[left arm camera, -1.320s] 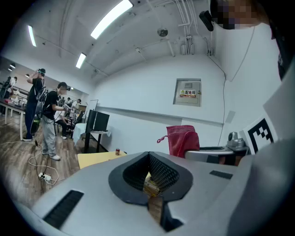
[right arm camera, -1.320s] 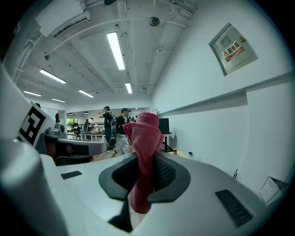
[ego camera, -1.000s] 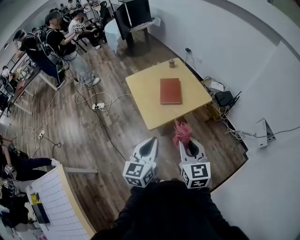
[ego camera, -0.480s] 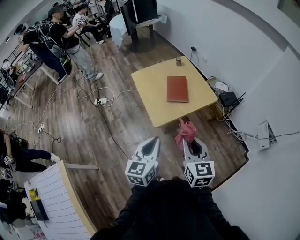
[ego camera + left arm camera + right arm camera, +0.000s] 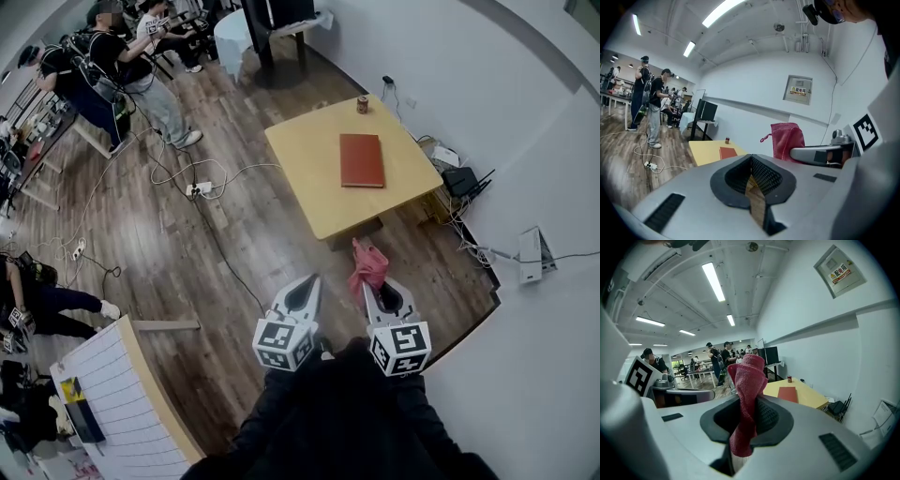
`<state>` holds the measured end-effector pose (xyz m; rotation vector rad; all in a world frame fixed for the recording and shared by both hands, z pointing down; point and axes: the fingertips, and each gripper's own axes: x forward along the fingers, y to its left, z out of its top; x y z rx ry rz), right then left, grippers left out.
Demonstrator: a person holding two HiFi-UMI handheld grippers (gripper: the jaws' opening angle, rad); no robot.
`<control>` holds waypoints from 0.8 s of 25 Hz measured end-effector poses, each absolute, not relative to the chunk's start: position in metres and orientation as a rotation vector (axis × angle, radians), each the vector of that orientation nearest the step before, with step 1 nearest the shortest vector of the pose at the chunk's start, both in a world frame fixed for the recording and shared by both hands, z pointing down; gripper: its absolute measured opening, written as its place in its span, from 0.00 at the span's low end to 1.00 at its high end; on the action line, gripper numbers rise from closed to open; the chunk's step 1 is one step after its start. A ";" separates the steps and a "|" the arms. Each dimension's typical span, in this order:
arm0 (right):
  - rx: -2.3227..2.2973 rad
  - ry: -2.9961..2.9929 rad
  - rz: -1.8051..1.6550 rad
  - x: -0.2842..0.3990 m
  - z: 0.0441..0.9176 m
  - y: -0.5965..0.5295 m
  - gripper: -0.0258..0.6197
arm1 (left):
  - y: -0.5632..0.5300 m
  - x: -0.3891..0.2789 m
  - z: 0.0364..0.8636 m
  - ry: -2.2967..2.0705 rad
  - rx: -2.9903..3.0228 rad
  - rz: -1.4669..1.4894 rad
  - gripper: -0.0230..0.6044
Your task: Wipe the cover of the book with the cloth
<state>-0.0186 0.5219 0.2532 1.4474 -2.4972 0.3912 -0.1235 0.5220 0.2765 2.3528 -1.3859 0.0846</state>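
Right gripper (image 5: 368, 284) is clamped on the red cloth (image 5: 367, 263). The cloth is bunched between the jaws and sticks out past the tips. Left gripper (image 5: 310, 281) has its jaws pressed together with nothing between them. Both are held side by side close in front of the person, over the wood floor (image 5: 169, 272), short of the table. The red-brown book (image 5: 362, 160) lies flat and closed near the middle of the yellow table (image 5: 305, 150), well apart from both grippers. A small can (image 5: 362, 105), or something like one at this size, stands by the table's far edge. Other people (image 5: 112, 75) stand far left, with cables (image 5: 202, 187) on the floor.
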 end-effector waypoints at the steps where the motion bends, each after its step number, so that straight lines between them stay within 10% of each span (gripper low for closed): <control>1: 1.449 -2.490 0.393 -0.021 0.256 0.524 0.15 | 0.523 -0.126 0.279 -1.380 2.351 0.089 0.09; 20: 1.472 -2.454 0.414 -0.035 0.278 0.512 0.15 | 0.514 -0.138 0.314 -1.341 2.289 0.120 0.09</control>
